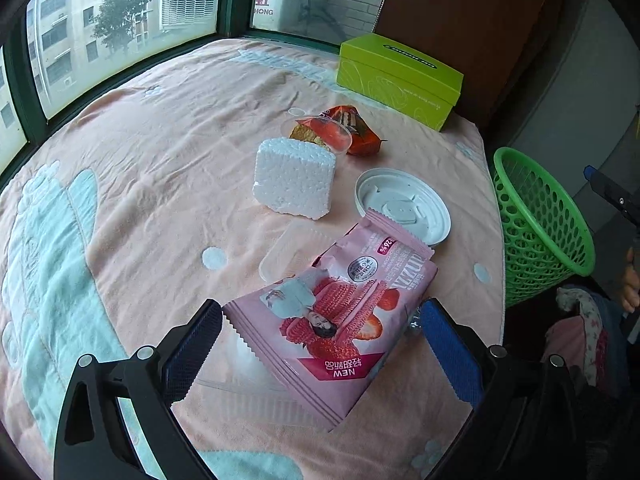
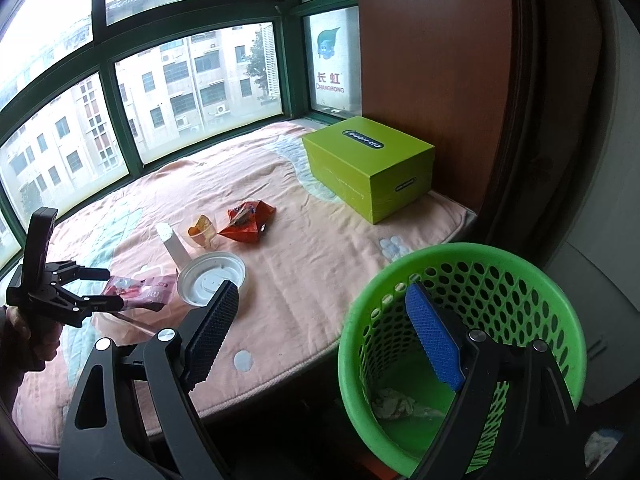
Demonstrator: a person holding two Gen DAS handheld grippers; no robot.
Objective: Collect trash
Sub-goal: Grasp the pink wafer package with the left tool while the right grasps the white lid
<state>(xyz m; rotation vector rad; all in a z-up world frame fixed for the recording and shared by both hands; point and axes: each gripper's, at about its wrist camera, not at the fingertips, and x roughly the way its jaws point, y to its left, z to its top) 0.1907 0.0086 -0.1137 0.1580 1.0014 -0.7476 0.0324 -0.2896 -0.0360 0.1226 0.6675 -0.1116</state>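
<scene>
A pink snack bag (image 1: 340, 312) lies on the pink blanket, between the open fingers of my left gripper (image 1: 320, 344); the pads do not press it. It also shows in the right wrist view (image 2: 140, 290), with the left gripper (image 2: 102, 286) around its near end. A white foam block (image 1: 294, 178), a white plastic lid (image 1: 404, 206), a clear cup with food scraps (image 1: 316, 132) and an orange wrapper (image 1: 356, 130) lie beyond. My right gripper (image 2: 324, 340) is open and empty, over the rim of the green mesh bin (image 2: 460, 360), which holds crumpled paper (image 2: 394, 402).
A lime green box (image 1: 398, 76) stands at the far right of the blanket, against a brown panel. A clear plastic tray (image 1: 292, 252) lies under the pink bag. Windows bound the far side. The green bin (image 1: 536, 224) stands off the blanket's right edge.
</scene>
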